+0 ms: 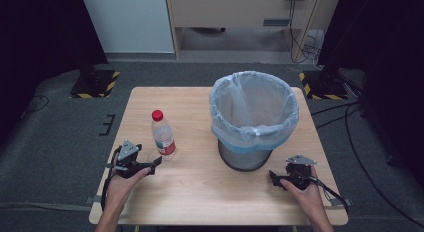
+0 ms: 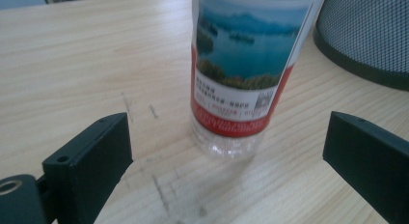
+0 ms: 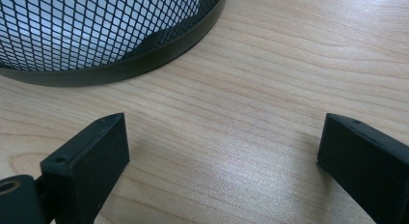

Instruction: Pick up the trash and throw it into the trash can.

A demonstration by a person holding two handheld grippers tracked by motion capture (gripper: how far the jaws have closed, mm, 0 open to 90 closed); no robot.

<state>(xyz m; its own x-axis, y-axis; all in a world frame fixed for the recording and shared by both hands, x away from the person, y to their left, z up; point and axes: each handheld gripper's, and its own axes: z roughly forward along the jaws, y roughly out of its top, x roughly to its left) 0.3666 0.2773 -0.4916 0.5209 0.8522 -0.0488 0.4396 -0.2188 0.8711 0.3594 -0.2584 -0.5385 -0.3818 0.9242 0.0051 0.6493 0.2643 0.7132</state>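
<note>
A clear plastic bottle [image 1: 162,134] with a red cap and a red-and-blue label stands upright on the wooden table [image 1: 195,187], left of centre. My left gripper [image 1: 156,163] rests just in front of it, jaws wide apart and aimed at its base. In the left gripper view the bottle [image 2: 241,74] stands a little beyond the open jaws, untouched. A black mesh bin [image 1: 252,119] lined with a pale blue bag stands right of centre. My right gripper [image 1: 272,177] lies open on the table by the bin's front right, holding nothing. The bin's base [image 3: 96,35] fills the upper left of the right gripper view.
The table's front edge runs just under both of the person's hands. Bare wood lies between the two grippers. On the dark floor around the table are cables [image 1: 350,117] at the right and stand bases with yellow-black tape [image 1: 95,84].
</note>
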